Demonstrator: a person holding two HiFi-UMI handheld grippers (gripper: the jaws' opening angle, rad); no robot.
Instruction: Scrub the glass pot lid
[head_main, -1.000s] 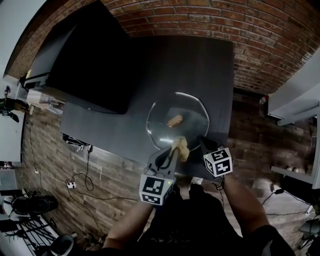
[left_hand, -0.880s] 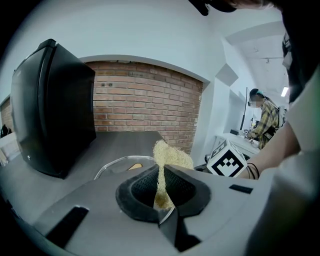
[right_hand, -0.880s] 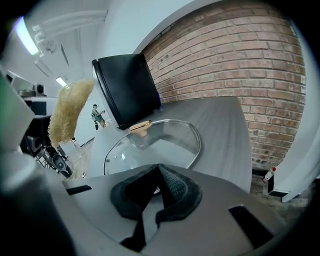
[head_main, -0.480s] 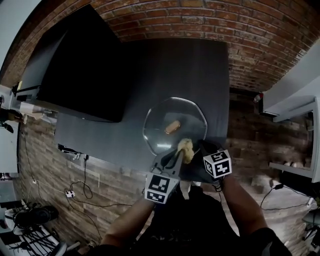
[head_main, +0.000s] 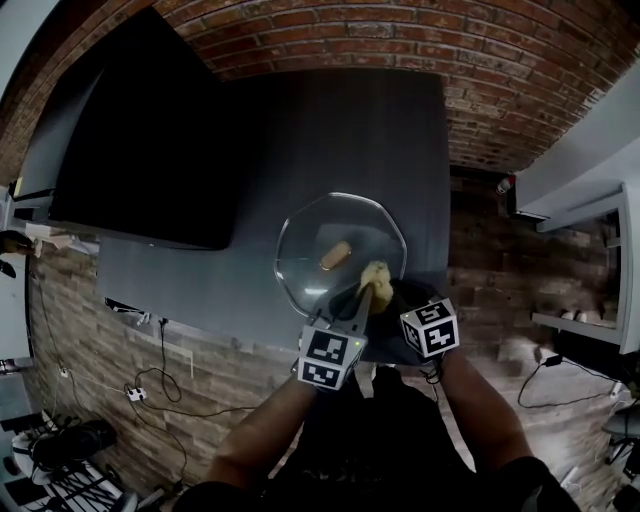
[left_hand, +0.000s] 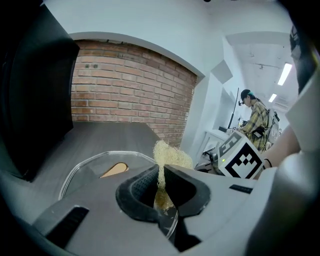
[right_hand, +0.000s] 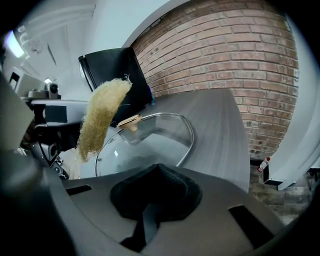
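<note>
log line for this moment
left tongs: shut on scrubber | right tongs: shut on glass lid rim | scrubber at near rim

The glass pot lid (head_main: 300, 262) was clear; its knob (head_main: 335, 254) was tan. The fibrous scrubber (head_main: 377, 276) was pale yellow. The table (head_main: 330, 140) was dark grey.

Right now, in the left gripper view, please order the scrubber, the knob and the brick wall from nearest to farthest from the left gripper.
1. Scrubber, held in the left gripper's jaws.
2. Knob, ahead and left, on the lid.
3. Wall, behind the table's far end.
</note>
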